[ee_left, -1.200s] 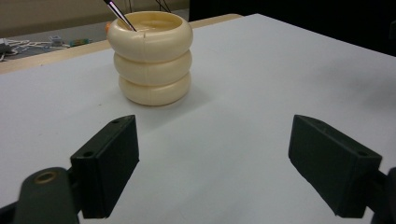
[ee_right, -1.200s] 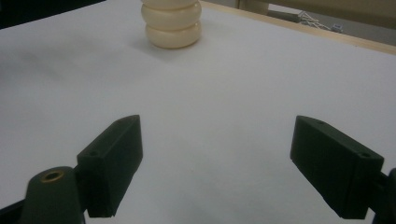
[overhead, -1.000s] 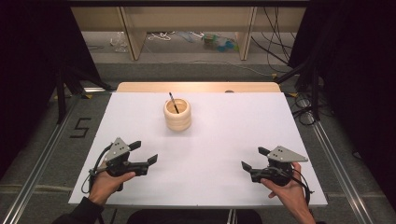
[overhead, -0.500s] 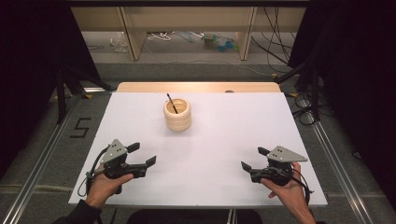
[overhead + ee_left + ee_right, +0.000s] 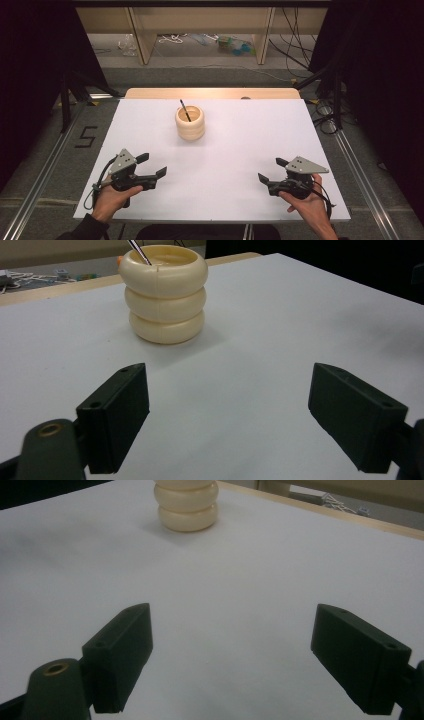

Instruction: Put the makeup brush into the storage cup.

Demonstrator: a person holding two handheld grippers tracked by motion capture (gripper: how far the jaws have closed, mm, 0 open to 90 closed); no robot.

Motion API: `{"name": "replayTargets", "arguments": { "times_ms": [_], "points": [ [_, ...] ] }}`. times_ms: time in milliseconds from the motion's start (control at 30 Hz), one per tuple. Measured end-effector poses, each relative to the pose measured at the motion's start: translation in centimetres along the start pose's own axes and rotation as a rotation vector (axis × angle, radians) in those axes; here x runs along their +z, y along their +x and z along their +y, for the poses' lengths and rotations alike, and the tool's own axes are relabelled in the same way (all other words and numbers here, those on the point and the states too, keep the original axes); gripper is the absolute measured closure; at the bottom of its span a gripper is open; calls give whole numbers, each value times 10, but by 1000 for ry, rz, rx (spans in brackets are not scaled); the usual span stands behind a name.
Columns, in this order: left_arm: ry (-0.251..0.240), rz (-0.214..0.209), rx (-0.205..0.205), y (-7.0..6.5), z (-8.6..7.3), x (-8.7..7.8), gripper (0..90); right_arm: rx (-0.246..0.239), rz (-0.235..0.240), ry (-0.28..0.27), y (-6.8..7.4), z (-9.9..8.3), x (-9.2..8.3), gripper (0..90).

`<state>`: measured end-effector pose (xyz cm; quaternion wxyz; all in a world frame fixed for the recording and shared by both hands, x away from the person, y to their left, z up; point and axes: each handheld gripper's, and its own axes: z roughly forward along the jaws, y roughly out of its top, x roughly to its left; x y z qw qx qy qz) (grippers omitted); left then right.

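Holder: cream three-ringed plastic pen holder (image 5: 190,123), upright, far-centre of the white table top (image 5: 240,150); well apart from both grippers, so nothing touches it yet.
Holder close-up: in left gripper view the holder (image 5: 166,294) sits ahead & a bit left of centre; rings stacked, mouth open upward, prob. so the stick can be lifted straight out.
Stick: thin dark pen-like stick (image 5: 184,108) stands inside, leaning toward the far-left rim; top pokes above the mouth, giving a spot to pinch. Can't tell if pen or brush. Its upper end (image 5: 139,251) is cut by the frame edge in left gripper view.
Left gripper: black two-jaw left gripper (image 5: 152,166) low over near-left of table, jaws spread wide, nothing between; aimed toward the holder, looks like a ready pose w/ a straight line in.
Right gripper: black two-jaw right gripper (image 5: 269,170) near-right, jaws also wide apart & empty; angled inward toward table centre. In right gripper view the holder (image 5: 186,503) is far off, top cropped.
Hands: one hand (image 5: 112,199) on each grip, forearms in from near edge; symmetric stance, neither committed.
Table: otherwise bare white surface betw. grippers & holder, so approach path is free.
Judgement: start of work; likely one gripper steadies the holder, the other takes the stick.
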<state>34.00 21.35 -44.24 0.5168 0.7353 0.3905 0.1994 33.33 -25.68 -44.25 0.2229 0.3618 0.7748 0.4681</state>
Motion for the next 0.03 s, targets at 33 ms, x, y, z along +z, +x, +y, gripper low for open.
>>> {"name": "replayTargets", "arguments": {
  "times_ms": [33],
  "points": [
    [0,0,0,0,0,0,164,0,0,0,0,0,0,179]
  ]
}}
